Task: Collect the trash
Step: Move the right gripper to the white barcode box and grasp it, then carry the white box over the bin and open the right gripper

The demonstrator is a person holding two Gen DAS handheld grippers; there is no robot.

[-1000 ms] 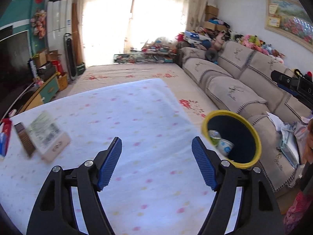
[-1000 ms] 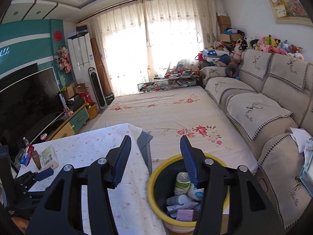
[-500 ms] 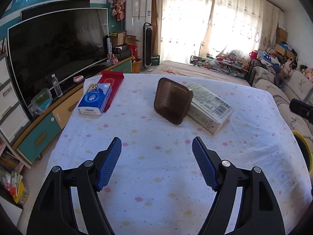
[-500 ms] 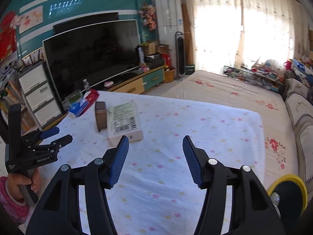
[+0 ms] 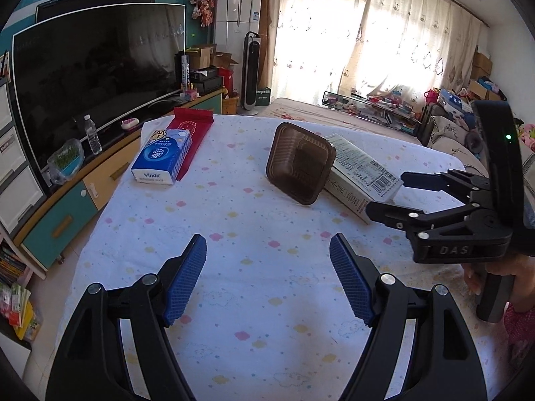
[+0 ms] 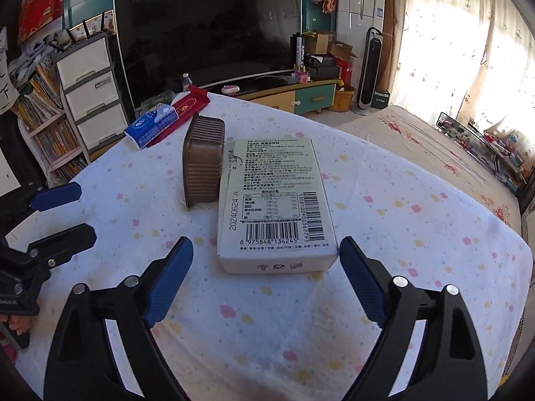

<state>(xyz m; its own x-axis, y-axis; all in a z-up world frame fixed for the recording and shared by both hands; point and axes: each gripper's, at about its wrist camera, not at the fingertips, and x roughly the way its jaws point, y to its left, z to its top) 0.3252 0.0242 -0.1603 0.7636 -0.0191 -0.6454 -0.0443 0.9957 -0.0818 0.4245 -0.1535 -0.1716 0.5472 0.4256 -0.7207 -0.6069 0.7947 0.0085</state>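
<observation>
Lying flat on the table (image 6: pixel 401 220), the white carton (image 6: pixel 277 200) shows its printed back: dense black text, a nutrition grid, date stamp 20240624 A, barcodes along the near edge and right side. It sits near table centre, short end facing the right gripper (image 6: pixel 265 275). A brown ribbed plastic tray (image 6: pixel 202 160) stands on its side, touching the carton's left edge; from the left wrist cam its hollow inside faces the lens (image 5: pixel 299 163).

Right gripper: jaws wide apart, nothing held, blue pads flanking the carton's near end w/o touching. Left gripper (image 5: pixel 267 275): jaws also wide, nothing between them, low over bare cloth, well short of the tray.

Vs 0.5 s ago: right gripper has closed in on the carton, which then lay farther off to its left; in the left cam the right gripper now reaches in from the right edge w/ its tips at the carton, where only a sliver showed before. Left view barely changed.

Table has a white cloth w/ pastel spots. At the far corner a blue Vinda tissue pack (image 5: pixel 162 160) rests on a red packet (image 5: pixel 194 130). Behind: big dark TV (image 6: pixel 207 33), teal-and-wood cabinet (image 6: pixel 314 95), white drawer unit (image 6: pixel 95 90), tower fan (image 5: pixel 251 70), sunlit curtains (image 5: pixel 367 36).
</observation>
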